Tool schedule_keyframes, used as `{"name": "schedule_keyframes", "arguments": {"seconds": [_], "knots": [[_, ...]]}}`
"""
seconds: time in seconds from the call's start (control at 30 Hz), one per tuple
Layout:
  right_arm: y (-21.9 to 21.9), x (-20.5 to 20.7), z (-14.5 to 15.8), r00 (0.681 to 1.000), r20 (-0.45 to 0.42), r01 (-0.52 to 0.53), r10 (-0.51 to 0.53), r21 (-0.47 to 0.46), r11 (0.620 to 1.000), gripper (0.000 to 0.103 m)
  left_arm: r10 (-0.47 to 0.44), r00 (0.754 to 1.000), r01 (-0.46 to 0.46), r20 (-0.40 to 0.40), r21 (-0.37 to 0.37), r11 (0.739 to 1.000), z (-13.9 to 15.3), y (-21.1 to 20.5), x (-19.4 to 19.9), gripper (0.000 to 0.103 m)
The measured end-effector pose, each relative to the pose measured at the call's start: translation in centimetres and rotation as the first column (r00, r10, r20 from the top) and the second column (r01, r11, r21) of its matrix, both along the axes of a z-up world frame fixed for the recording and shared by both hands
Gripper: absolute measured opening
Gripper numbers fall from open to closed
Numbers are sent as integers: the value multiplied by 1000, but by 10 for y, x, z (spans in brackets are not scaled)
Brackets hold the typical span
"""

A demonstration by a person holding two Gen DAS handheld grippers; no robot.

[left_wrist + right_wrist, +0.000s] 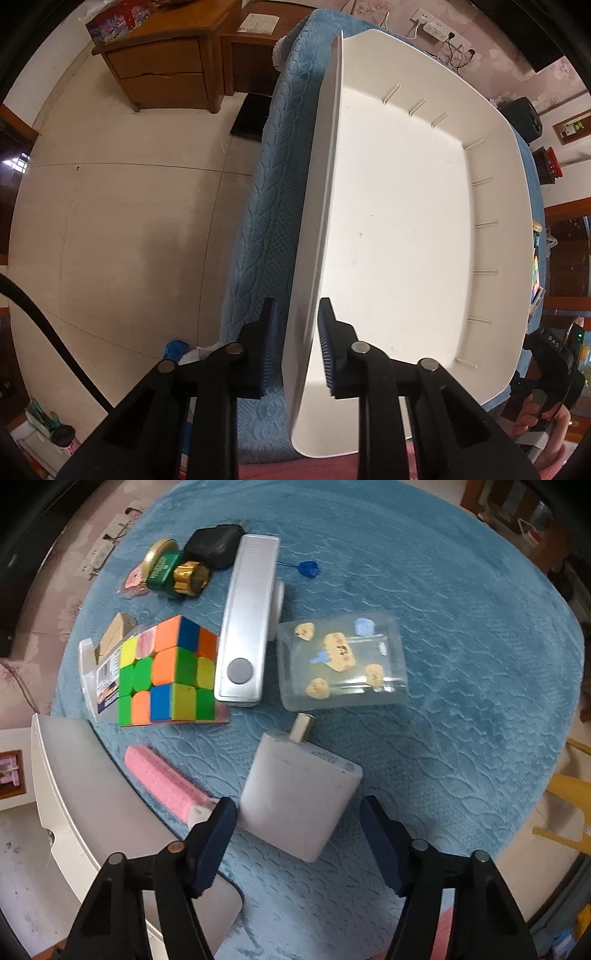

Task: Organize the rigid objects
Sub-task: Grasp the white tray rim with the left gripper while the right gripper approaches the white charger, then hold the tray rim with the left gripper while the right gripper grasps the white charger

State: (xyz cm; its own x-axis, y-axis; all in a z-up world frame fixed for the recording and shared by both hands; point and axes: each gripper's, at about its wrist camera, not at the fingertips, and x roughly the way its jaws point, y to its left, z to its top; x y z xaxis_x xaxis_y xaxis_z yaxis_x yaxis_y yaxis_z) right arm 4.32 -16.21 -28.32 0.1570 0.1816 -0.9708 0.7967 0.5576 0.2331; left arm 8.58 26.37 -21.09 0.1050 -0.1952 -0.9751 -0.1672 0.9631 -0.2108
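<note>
Tray (399, 229) at bench (461, 664) left edge, empty. To its right: roller (162, 779), then power bank (299, 794). Behind: cube (170, 672), metal case (247, 627), clear box (343, 661). Farthest: bottle (173, 572), black case (214, 546).

A pale tiled floor (122, 206) with thin seams lay beside the blue quilted cover (266, 206) that draped the work surface. A wooden cabinet (162, 66) with two drawers stood against the far side, and a darker wooden stand (251, 55) stood just beside it. A flat black object (251, 116) rested on the floor near the cover. The wall (480, 26) bore pink floral paper and white power strips (437, 27) with plugged cables. The light was soft and warm.
</note>
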Motion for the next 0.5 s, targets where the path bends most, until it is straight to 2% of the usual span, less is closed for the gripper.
{"name": "schedule_keyframes", "arguments": {"seconds": [0.07, 0.1, 0.33, 0.4, 0.5], "knots": [[3, 7, -1, 1000, 7, -13, 13, -9, 1000, 64, -2, 1000, 2, -4, -11, 1000, -8, -3, 8, 15], [5, 9, -2, 1000, 6, -17, 17, -14, 1000, 64, -5, 1000, 4, -8, -27, 1000, -10, -4, 9, 8], [7, 5, 1, 999, 36, -12, 12, -6, 1000, 61, -32, 999, 32, -13, -6, 999, -12, -7, 11, 6], [3, -2, 6, 998, 60, 8, -7, -8, 1000, 40, -43, 999, 43, -20, 2, 999, -13, -9, 13, 6], [-2, -7, 15, 994, 109, 18, -17, -13, 1000, 29, -42, 999, 43, -34, 4, 999, -16, -11, 15, 6]]}}
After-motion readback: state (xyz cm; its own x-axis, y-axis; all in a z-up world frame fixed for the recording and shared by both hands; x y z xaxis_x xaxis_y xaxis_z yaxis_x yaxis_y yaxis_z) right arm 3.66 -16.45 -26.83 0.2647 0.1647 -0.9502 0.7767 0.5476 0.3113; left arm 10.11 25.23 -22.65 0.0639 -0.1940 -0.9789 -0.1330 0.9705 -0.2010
